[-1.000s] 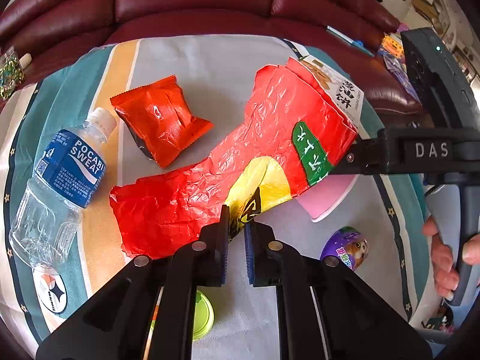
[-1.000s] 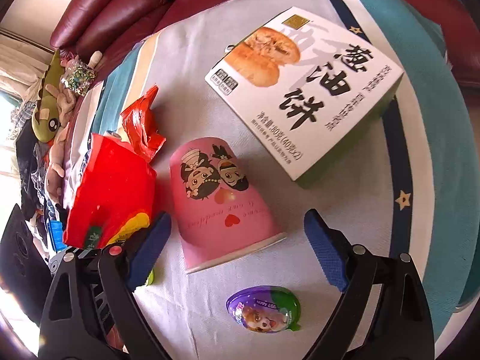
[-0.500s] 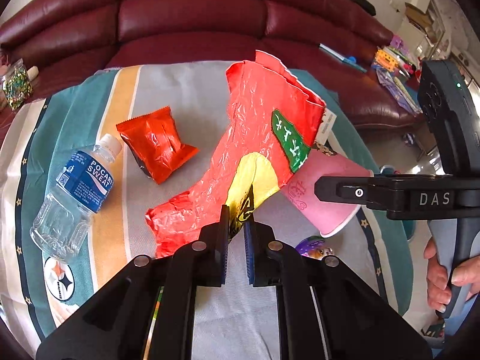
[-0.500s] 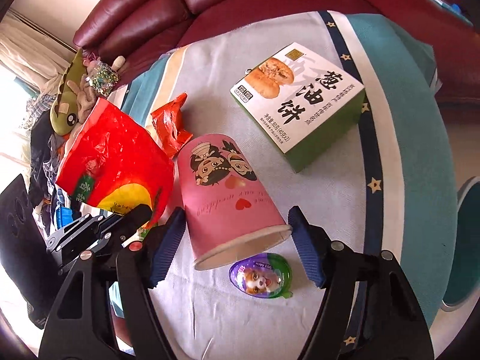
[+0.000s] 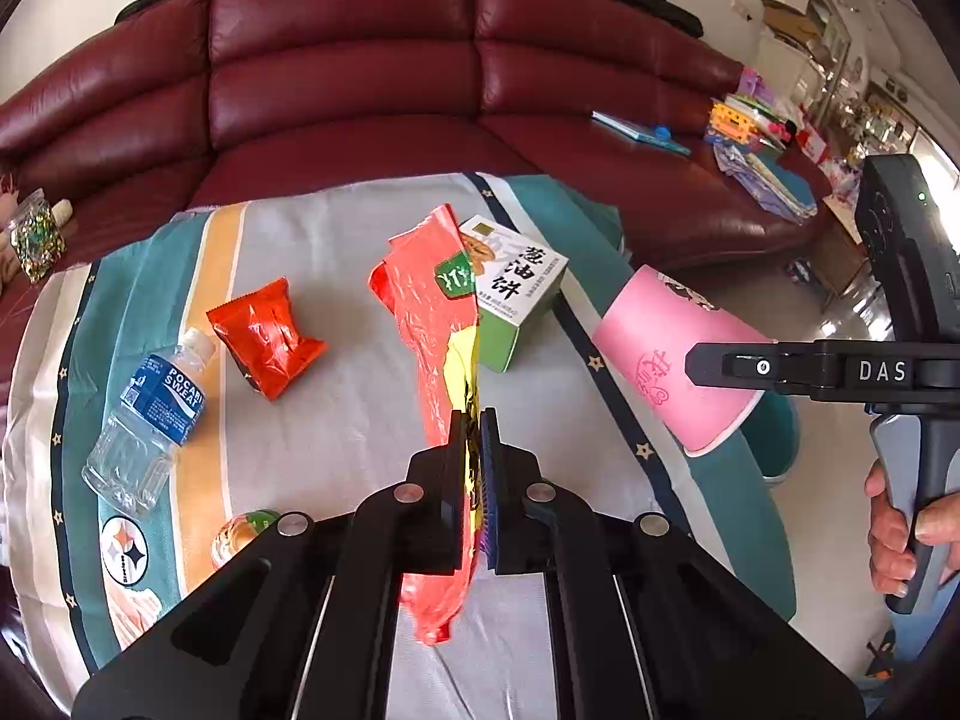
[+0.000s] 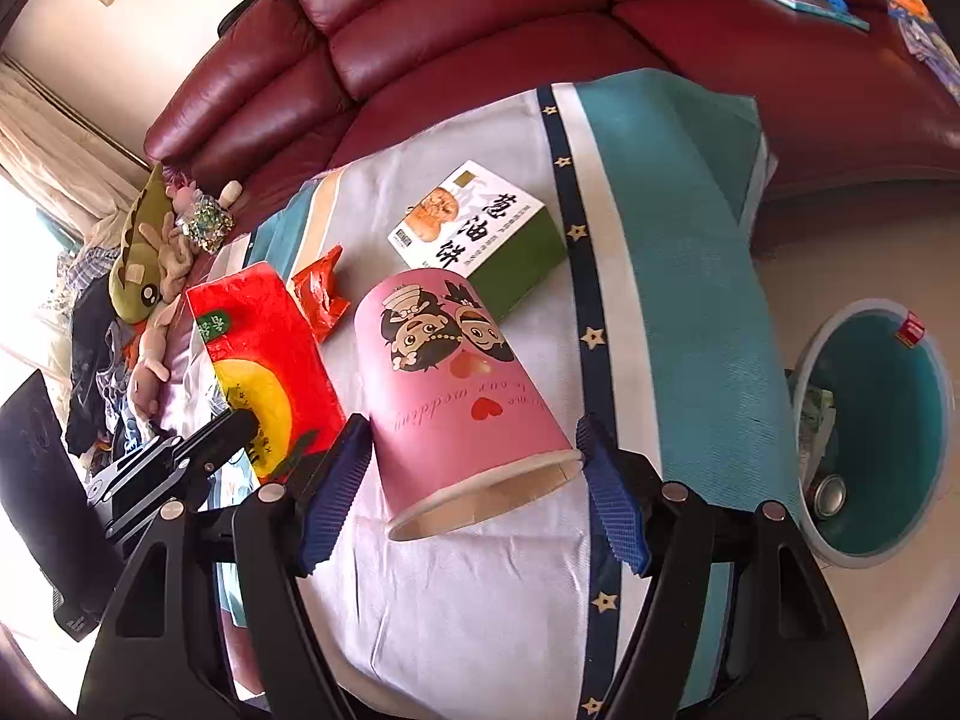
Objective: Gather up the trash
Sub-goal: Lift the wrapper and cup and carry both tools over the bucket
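Note:
My left gripper (image 5: 474, 468) is shut on a large red and yellow snack wrapper (image 5: 432, 312) and holds it in the air above the table; the wrapper also shows in the right wrist view (image 6: 264, 354). My right gripper (image 6: 468, 480) is shut on a pink paper cup (image 6: 456, 384) with cartoon figures, lifted off the table, rim towards the camera. The cup shows at the right of the left wrist view (image 5: 666, 360). A teal trash bin (image 6: 882, 426) stands on the floor right of the table.
On the striped tablecloth (image 5: 336, 414) lie a small orange snack packet (image 5: 264, 336), a Pocari Sweat bottle (image 5: 150, 420), a green and white food box (image 5: 516, 294) and a small capsule (image 5: 240, 540). A dark red sofa (image 5: 360, 78) stands behind the table.
Both grippers have risen and pulled back from the table. The wrapper now hangs clear of the table. The right gripper closed on the pink cup and lifted it to the right.

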### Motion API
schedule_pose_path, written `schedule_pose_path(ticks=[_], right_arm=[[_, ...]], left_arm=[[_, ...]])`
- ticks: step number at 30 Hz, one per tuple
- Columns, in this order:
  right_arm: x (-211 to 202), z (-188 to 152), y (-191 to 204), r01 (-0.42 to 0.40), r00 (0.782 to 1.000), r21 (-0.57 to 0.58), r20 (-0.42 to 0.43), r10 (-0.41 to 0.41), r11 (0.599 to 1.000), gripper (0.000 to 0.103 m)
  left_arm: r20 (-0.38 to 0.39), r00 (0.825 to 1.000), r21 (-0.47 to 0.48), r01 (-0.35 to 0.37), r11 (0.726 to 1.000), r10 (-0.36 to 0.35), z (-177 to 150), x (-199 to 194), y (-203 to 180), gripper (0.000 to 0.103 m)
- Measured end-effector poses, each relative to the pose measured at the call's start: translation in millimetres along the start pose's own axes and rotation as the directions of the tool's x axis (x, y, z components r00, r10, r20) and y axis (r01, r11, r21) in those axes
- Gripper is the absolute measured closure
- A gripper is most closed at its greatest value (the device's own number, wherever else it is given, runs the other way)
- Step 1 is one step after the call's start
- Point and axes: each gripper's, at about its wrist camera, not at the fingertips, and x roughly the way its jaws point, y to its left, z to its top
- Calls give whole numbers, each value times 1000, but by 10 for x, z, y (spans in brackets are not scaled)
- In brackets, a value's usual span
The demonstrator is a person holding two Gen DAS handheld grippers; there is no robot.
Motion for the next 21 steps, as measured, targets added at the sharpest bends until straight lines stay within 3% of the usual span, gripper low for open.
schedule_pose_path(ticks=[11, 21], right_arm=[[-551, -122, -545, -1, 996, 76, 89, -5, 997, 36], [-1019, -230, -1258, 26, 985, 158, 162, -52, 987, 35]], left_arm=[[25, 998, 89, 59, 994, -61, 96, -216, -620, 99], [-30, 989, 190, 149, 970, -146, 225, 27, -1409, 99]])
